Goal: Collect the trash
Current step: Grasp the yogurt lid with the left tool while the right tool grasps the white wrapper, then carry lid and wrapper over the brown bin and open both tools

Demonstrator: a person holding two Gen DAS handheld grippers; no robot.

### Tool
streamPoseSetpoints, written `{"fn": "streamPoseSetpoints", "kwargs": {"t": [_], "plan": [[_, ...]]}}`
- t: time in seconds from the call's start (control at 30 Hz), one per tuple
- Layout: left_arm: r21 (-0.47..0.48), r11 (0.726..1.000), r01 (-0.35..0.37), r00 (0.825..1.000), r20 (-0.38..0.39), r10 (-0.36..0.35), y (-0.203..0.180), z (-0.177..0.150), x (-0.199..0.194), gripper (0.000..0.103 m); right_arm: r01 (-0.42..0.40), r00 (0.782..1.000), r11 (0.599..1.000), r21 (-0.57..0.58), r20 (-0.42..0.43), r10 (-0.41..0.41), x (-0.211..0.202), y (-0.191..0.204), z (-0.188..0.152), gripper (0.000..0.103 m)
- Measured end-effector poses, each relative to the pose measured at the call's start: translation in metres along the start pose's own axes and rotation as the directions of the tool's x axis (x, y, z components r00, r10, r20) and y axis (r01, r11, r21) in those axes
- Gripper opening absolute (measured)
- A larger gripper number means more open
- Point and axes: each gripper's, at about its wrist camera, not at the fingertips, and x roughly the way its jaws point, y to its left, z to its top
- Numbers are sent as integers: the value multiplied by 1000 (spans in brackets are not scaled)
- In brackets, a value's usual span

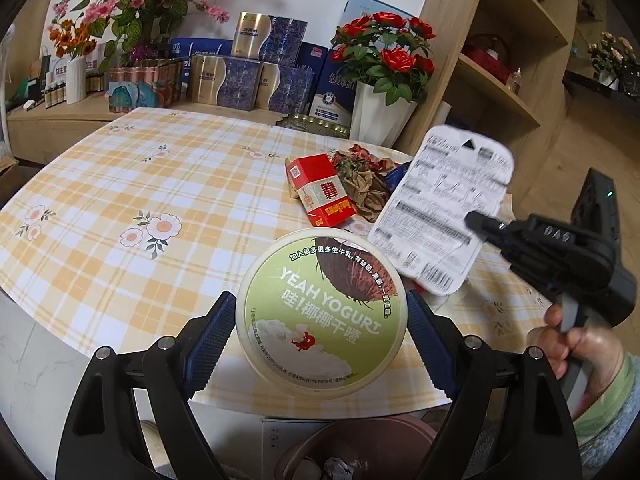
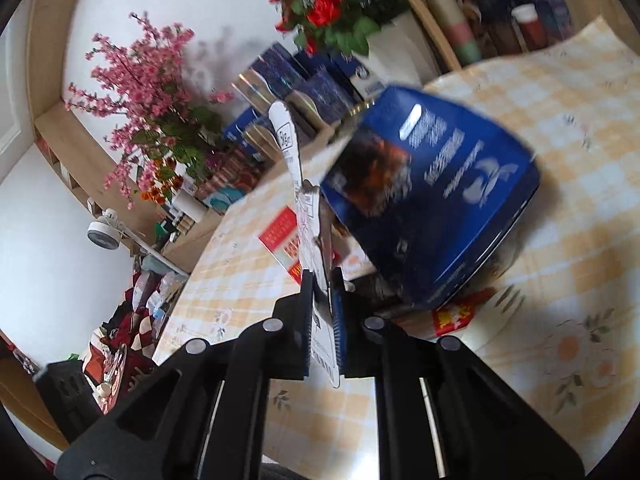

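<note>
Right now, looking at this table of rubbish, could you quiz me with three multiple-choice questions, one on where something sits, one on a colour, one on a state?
1. Where is the round yogurt tub?
A. Between the left gripper's jaws
B. On the wooden shelf
C. Under the red box

2. What colour is the vase holding the red roses?
A. Black
B. White
C. Pink

3. What is the right gripper doing?
A. Gaping wide with nothing in it
B. Pinching a flat printed white lid
C. Squeezing the red box

Answers:
1 A, the tub sits between the two blue pads in the left wrist view.
2 B, the angular vase under the roses is white.
3 B, both views show the narrow jaws clamped on the lid's edge, lifted above the checked tablecloth.
</note>
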Motion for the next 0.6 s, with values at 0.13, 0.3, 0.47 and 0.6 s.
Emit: {"fn": "streamPoseSetpoints", "kwargs": {"t": [0.13,0.3,0.47,0.6], "plan": [[12,1000,7,1000,13,-8,-8,-1,-15,82,2,999,1000,-21,41,-1,-32,2,3,13],[27,1000,16,1000,22,-16,-17,-4,-32,82,26,997,998,-62,73,-22,-71,1,-3,13],[53,998,24,999,32,-25,-29,-11,-53,82,53,997,993,-110,65,-46,-105,-2,-20,13],[46,998,40,998,37,-42,-36,-22,-65,82,66,998,988,-140,26,-63,-127,-6,-41,13]]}}
